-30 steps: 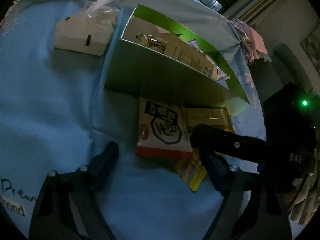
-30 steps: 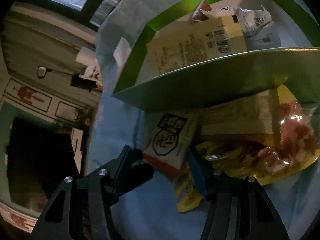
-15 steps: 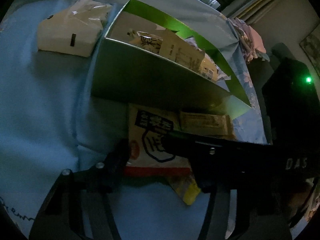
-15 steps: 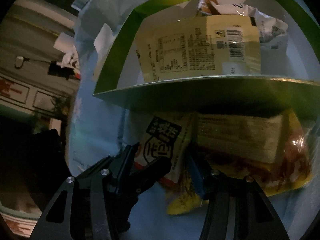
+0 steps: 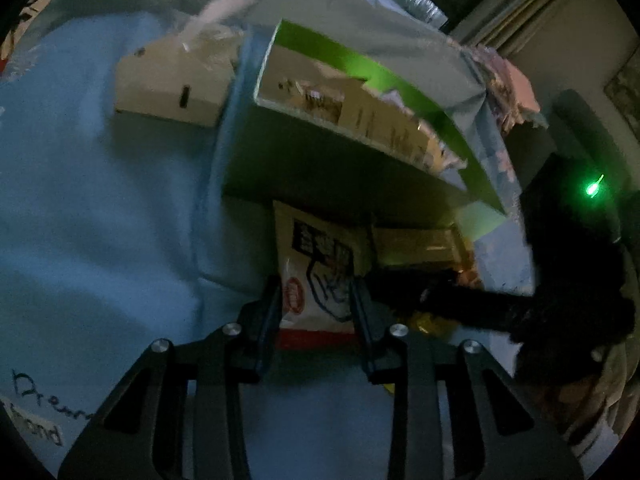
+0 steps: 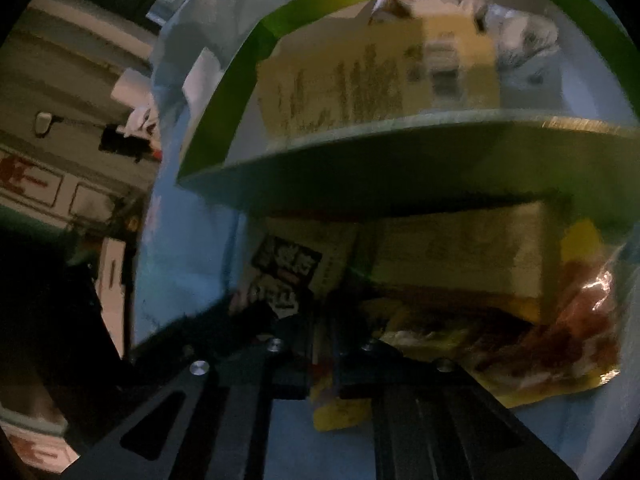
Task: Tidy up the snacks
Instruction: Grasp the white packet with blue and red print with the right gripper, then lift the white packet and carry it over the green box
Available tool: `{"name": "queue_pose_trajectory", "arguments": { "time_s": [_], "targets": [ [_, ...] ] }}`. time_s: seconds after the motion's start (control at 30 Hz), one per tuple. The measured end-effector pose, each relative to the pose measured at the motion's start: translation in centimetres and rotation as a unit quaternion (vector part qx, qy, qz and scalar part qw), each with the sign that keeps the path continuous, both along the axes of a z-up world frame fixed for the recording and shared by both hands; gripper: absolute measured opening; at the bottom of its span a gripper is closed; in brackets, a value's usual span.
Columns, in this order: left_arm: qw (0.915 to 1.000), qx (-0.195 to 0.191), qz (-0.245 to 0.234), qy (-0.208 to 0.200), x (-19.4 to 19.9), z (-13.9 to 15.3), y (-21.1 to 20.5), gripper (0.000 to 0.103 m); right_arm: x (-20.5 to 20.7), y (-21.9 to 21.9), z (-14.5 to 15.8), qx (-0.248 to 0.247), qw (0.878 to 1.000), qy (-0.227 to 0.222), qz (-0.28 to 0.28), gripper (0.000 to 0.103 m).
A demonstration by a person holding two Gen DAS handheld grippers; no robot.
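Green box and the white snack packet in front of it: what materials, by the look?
Green box: likely coated cardboard, with thin flat walls, crisp straight edges, bright green inside and duller outside. White snack packet: probably printed plastic film, slightly glossy, buckling between the left gripper fingers; blur leaves this open.

Home: curtains [image 5: 532, 12], framed pictures [image 6: 28, 180]

Each gripper [image 5: 316, 296] is matte black plastic with silver screws [image 5: 231, 329].
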State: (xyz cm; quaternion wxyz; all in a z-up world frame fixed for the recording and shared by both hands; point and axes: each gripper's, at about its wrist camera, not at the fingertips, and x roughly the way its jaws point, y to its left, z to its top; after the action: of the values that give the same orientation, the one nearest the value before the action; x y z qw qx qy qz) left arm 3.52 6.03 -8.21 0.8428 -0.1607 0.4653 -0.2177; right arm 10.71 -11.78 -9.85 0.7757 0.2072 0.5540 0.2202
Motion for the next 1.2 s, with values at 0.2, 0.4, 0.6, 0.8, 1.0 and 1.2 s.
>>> {"name": "queue_pose_trajectory", "arguments": {
  "time_s": [0.2, 0.4, 0.6, 0.8, 1.0, 1.2],
  "targets": [
    [0.9997, 0.019, 0.002, -0.012, -0.3, 0.5, -0.4, 0.032, -0.5, 0.5, -0.1, 0.007, 1.000, -0.009, -0.001, 0.008],
    [0.9993, 0.020, 0.004, -0.031, -1.0, 1.7, -0.6, 0.032, -1.3, 0.5, 0.7, 0.021, 0.999, -0.025, -0.003, 0.008],
    [0.9978, 0.016, 0.005, -0.064, -2.0, 3.6, -0.8, 0.032, -2.0, 0.5, 2.2, 0.028, 0.998, -0.050, 0.007, 0.008],
    [0.9965, 0.025, 0.006, -0.080, -2.1, 4.3, -1.5, 0.032, -2.5, 0.0, 2.9, 0.034, 0.997, -0.062, 0.006, 0.008],
    [0.9949, 0.027, 0.003, -0.097, -2.1, 5.6, -2.1, 0.032, -2.9, -0.6, 4.1, 0.044, 0.996, -0.077, 0.000, 0.008],
    [0.9920, 0.036, -0.008, -0.121, -1.4, 7.8, -3.4, 0.032, -3.0, -1.7, 6.4, 0.055, 0.993, -0.102, -0.012, 0.008]
  ]
}}
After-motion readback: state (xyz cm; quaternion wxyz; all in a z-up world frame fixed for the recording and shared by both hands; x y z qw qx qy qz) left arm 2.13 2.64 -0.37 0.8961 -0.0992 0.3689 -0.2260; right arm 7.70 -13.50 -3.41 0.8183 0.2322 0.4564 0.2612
